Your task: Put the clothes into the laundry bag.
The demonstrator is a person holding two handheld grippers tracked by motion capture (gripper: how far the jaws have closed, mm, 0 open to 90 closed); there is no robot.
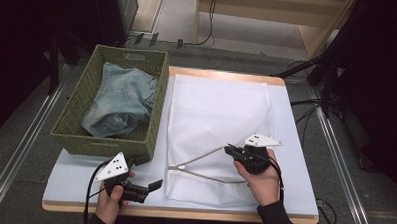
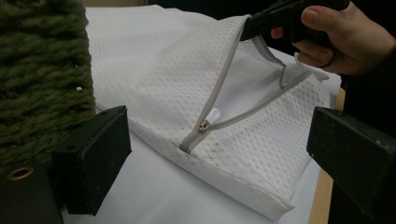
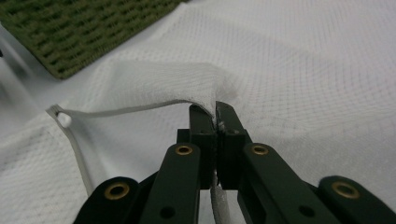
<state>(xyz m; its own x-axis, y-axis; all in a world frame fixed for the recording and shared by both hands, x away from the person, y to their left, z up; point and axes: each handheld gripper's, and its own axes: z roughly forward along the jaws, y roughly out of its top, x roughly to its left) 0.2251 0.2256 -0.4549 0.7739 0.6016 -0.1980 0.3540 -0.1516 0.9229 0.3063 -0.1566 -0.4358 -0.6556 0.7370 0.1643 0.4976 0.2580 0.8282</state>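
A white mesh laundry bag (image 1: 216, 117) lies flat on the table, its grey zipper (image 2: 212, 114) partly undone near the front. My right gripper (image 1: 231, 149) is shut on the upper edge of the zipper opening (image 3: 212, 109) and holds it lifted off the lower layer. The zipper pull (image 2: 204, 126) sits at the closed end of the opening. My left gripper (image 1: 156, 185) is open near the table's front left edge, its jaws wide apart and pointing toward the bag, with nothing between them. A green woven basket (image 1: 112, 101) holds blue jeans (image 1: 119, 99).
The basket (image 2: 42, 79) stands close on the left of my left gripper. The table's wooden front edge (image 1: 183, 213) runs just below both hands. Cables and dark stands line the floor at the right (image 1: 327, 81).
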